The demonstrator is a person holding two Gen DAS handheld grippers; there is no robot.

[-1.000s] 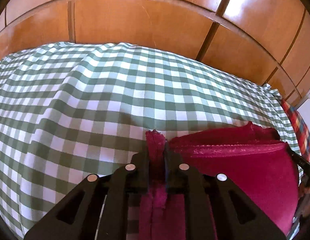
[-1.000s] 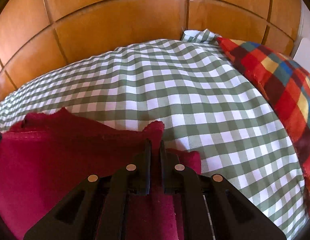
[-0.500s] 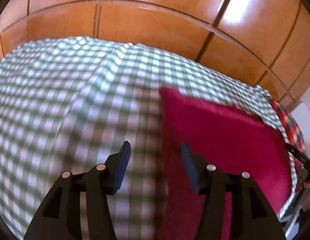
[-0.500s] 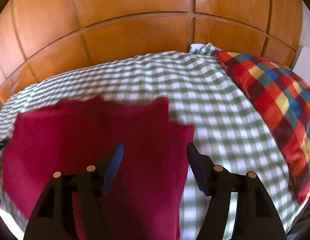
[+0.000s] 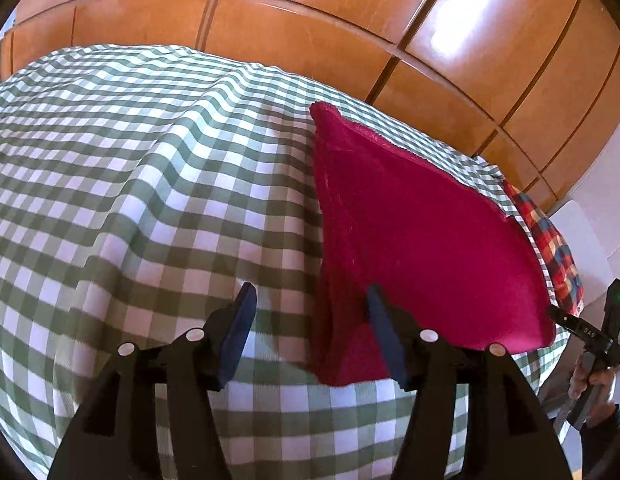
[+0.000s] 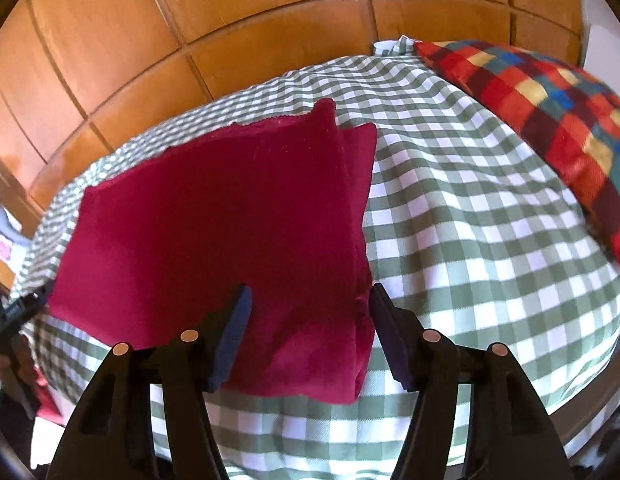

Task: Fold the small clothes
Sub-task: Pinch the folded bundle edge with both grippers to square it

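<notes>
**Both grippers spread above the folded crimson cloth**

Left wrist view: our left gripper [image 5: 308, 304] hangs with its two black fingers spread wide and nothing between them. Under it lies the green-and-white checked bedcover [image 5: 142, 184]. The folded crimson terry cloth [image 5: 422, 240] rests flat on that cover, toward its right side; the cloth's left edge runs just inside our right finger, while the left finger stands over bare checks. Beyond the cloth, at the cover's right edge, we see a strip of the red, blue and yellow plaid pillow [image 5: 558, 256]. Orange-brown wooden panelling [image 5: 310, 20] rises behind the bed. At the lower right the other gripper's black body [image 5: 606, 328] shows, held in a hand [image 5: 592, 380].

Right wrist view: our right gripper [image 6: 308, 306] is also spread wide and holds nothing. The crimson cloth [image 6: 230, 232] lies below and ahead of it, its layered right edge between the two fingers and its near corner close to the cover's front edge. The checked bedcover [image 6: 470, 220] stretches away to the right, where the plaid pillow [image 6: 550, 112] sits on its far right corner. The panelling [image 6: 190, 12] fills the background.
</notes>
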